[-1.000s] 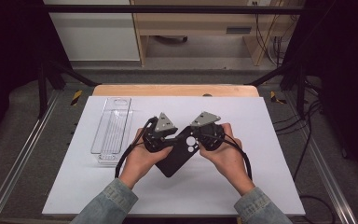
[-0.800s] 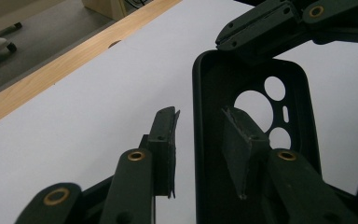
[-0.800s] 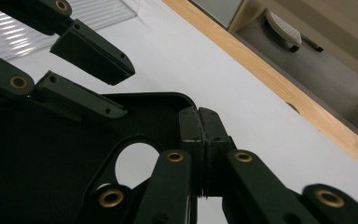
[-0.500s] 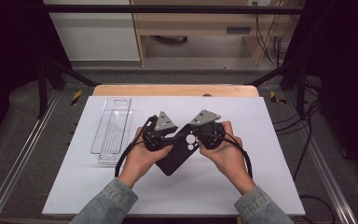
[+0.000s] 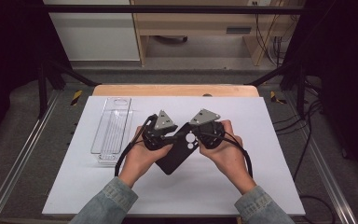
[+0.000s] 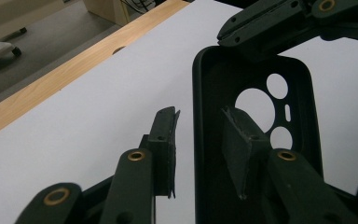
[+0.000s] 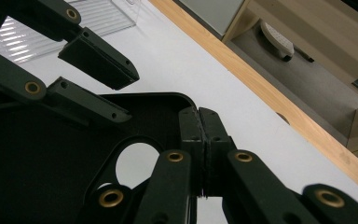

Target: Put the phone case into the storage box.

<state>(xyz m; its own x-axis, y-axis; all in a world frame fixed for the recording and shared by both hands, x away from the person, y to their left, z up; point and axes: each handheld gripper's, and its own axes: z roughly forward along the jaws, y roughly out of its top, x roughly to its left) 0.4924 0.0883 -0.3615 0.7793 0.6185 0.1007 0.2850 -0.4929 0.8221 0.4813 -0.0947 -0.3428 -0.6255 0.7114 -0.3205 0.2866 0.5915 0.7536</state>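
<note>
Right gripper [image 7: 204, 154] is clamped on the far rim of a black phone case [image 5: 179, 151] held mid-table, left gripper [image 6: 200, 154] parted astride its side wall; regrasping judged underway, left closure needed next.

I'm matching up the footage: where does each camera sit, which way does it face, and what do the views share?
High view: above the person's side, looking forward and down on the table; forearms, both hands, left gripper and right gripper show.
Left gripper view: rides the left gripper, looks along its jaws, which straddle the phone case wall.
Right gripper view: rides the right gripper, looks along its jaws shut on the case rim toward the wooden edge.
All three share the case; high and right views share the clear tray.
</note>
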